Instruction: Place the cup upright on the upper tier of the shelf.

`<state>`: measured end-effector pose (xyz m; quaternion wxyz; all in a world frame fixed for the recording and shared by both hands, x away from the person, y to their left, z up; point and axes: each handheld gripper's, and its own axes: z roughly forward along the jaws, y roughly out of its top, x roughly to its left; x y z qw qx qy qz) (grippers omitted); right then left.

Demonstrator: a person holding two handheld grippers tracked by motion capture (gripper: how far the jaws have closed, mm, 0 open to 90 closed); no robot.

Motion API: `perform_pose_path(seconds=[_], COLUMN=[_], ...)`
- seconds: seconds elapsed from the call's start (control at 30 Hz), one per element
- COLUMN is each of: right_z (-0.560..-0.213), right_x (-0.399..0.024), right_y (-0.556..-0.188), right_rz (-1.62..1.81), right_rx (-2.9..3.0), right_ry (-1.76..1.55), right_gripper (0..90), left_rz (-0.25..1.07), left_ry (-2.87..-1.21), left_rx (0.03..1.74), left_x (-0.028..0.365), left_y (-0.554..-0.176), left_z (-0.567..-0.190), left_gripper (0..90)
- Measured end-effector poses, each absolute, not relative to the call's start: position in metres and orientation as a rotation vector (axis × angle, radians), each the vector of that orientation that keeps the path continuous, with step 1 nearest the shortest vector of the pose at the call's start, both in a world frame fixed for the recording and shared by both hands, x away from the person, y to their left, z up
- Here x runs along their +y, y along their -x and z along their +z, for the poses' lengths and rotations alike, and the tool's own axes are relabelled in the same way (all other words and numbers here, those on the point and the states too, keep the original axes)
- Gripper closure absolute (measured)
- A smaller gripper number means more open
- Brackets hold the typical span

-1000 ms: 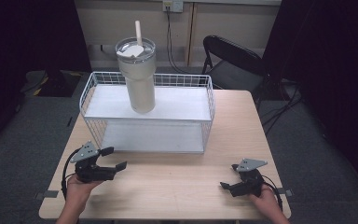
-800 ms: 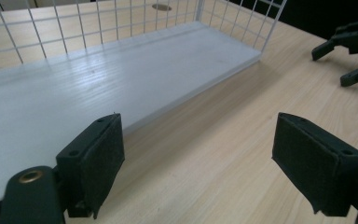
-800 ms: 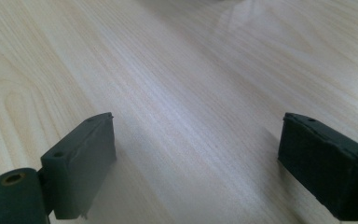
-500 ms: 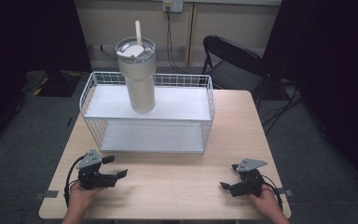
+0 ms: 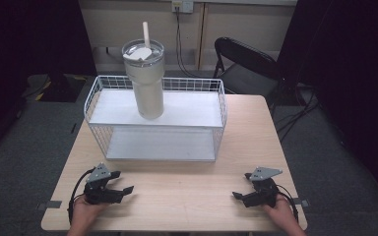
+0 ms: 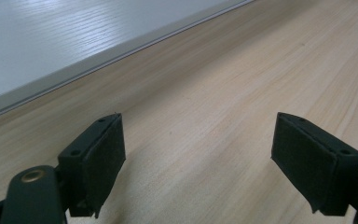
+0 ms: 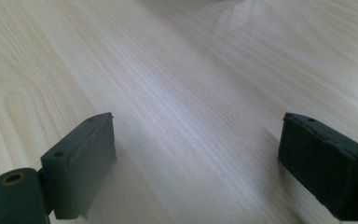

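A tall cream tumbler (image 5: pixel 146 78) with a lid and a straw stands upright on the top shelf of a white wire rack (image 5: pixel 156 120) at the back of the wooden table (image 5: pixel 187 182). My left gripper (image 5: pixel 122 191) rests low at the table's front left, open, with bare wood between its jaws (image 6: pixel 198 158). At the front right my right gripper (image 5: pixel 238 196) is also open over bare wood (image 7: pixel 196 163). Both grippers sit well in front of the rack. In the left gripper view the rack's white lower shelf (image 6: pixel 51 42) lies ahead.
A black folding chair (image 5: pixel 248 64) stands behind the table's far right corner. Cables hang from a wall outlet (image 5: pixel 182 6) behind the rack. Dark floor surrounds the table. Bare tabletop stretches between the two grippers.
My left gripper has drawn back toward the table's front edge and sits lower. The right gripper, the tumbler and the rack have not moved.
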<state>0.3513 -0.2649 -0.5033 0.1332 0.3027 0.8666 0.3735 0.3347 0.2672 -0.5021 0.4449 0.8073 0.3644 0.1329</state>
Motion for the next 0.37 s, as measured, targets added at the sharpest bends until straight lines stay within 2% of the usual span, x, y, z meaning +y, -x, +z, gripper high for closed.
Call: perform_pose_path(seconds=[0.37], right_z=[-0.5033], right_x=[-0.2650], right_y=[-0.3513], right_rz=[1.083], right_rx=[2.514], right_ry=[-0.878], right_gripper=[10.5], left_rz=[0.347], left_ry=[-2.089], left_rx=[0.905], left_x=[0.2596], left_y=[-0.3349], left_z=[-0.5033], left_gripper=[16.7])
